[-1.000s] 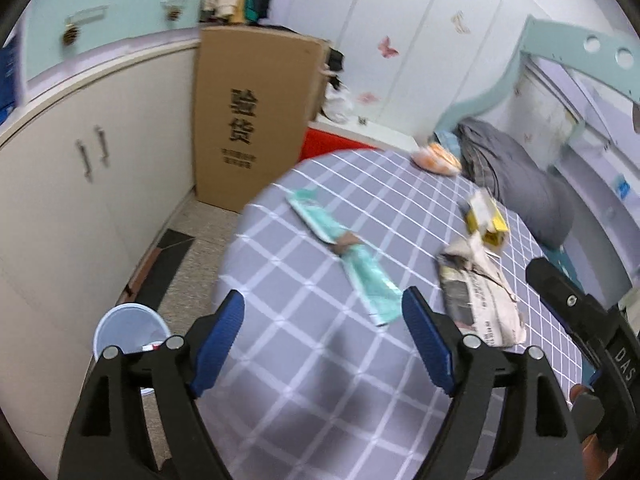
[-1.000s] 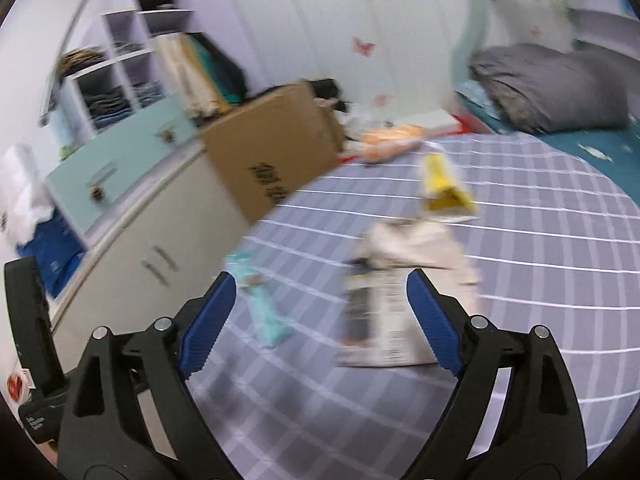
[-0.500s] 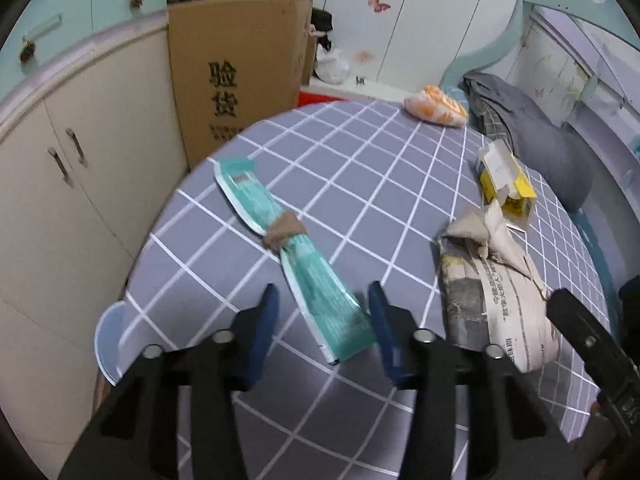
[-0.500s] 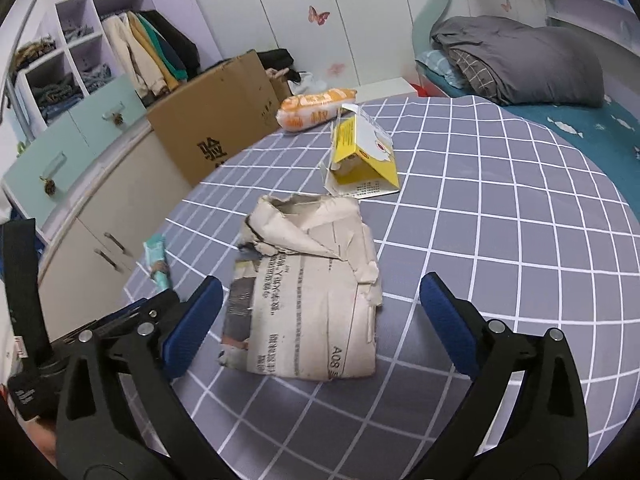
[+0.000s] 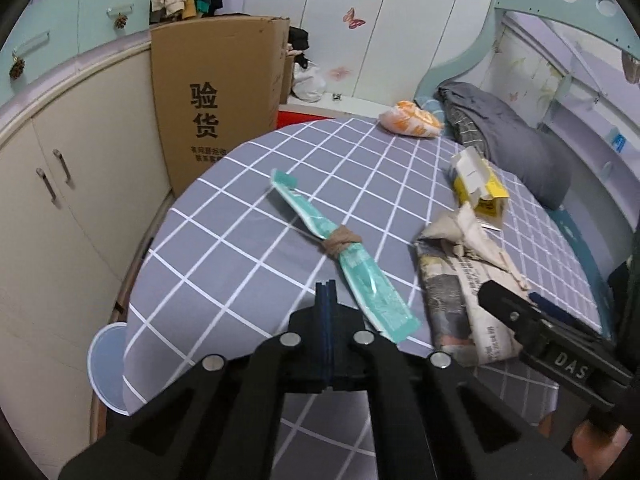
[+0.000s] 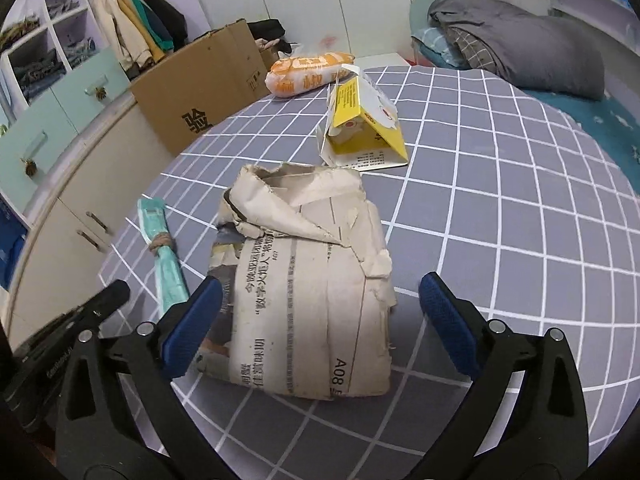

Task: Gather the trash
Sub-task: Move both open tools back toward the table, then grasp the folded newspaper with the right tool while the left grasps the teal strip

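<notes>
Left gripper (image 5: pixel 327 294): jaws pressed together, nothing between them, above the table (image 5: pixel 240 248) just beside the near end of the teal wrapper (image 5: pixel 340 248). Right gripper (image 6: pixel 320 320): jaws spread wide, straddling the near end of the folded newspaper (image 6: pixel 308 280). Beyond it lie the yellow carton (image 6: pixel 360 124) and orange packet (image 6: pixel 308 72). White bin (image 5: pixel 106 364) stands on the floor beside the table edge.

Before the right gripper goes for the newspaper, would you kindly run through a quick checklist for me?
1. Right gripper open: ok.
2. Folded newspaper lies between its fingers: ok.
3. Fingers low enough to grip: cannot tell.
4. Left gripper empty: ok, shut on nothing.
5. Teal wrapper apart from the newspaper: ok.
6. Bin within reach: cannot tell; only its rim shows beside the table.
</notes>
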A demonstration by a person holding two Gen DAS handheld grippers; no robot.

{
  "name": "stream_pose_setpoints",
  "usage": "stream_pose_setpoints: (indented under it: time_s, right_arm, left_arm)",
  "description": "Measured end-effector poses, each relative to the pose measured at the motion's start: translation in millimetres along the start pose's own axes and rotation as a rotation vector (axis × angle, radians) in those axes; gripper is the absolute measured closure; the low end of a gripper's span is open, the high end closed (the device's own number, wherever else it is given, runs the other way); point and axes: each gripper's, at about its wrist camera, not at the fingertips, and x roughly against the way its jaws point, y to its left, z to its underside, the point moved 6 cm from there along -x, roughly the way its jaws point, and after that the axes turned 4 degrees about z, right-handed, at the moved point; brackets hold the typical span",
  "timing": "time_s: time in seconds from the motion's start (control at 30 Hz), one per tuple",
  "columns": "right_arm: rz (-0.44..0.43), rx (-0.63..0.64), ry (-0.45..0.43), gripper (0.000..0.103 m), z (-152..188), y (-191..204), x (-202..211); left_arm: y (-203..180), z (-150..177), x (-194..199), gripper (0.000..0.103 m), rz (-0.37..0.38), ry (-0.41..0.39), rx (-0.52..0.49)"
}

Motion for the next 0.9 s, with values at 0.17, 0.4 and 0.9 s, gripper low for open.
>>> stream_pose_setpoints:
  time_s: [0.17, 0.4, 0.9]
  right_arm:
    - [-0.032, -0.045, -0.014, 0.006, 3, -6, 6]
    - [-0.141, -0.156, -0.009, 0.006, 11, -15, 22]
    - [-0.322, -0.303, 0.018, 0.007, 10, -14, 25]
  left_arm:
    - [1, 3, 6, 0.102, 0.031, -0.008, 0.013]
    - [-2, 16, 7, 0.065, 0.068, 0.012, 0.043]
    - [-53, 37, -7, 0.064, 0.108, 0.056, -0.058]
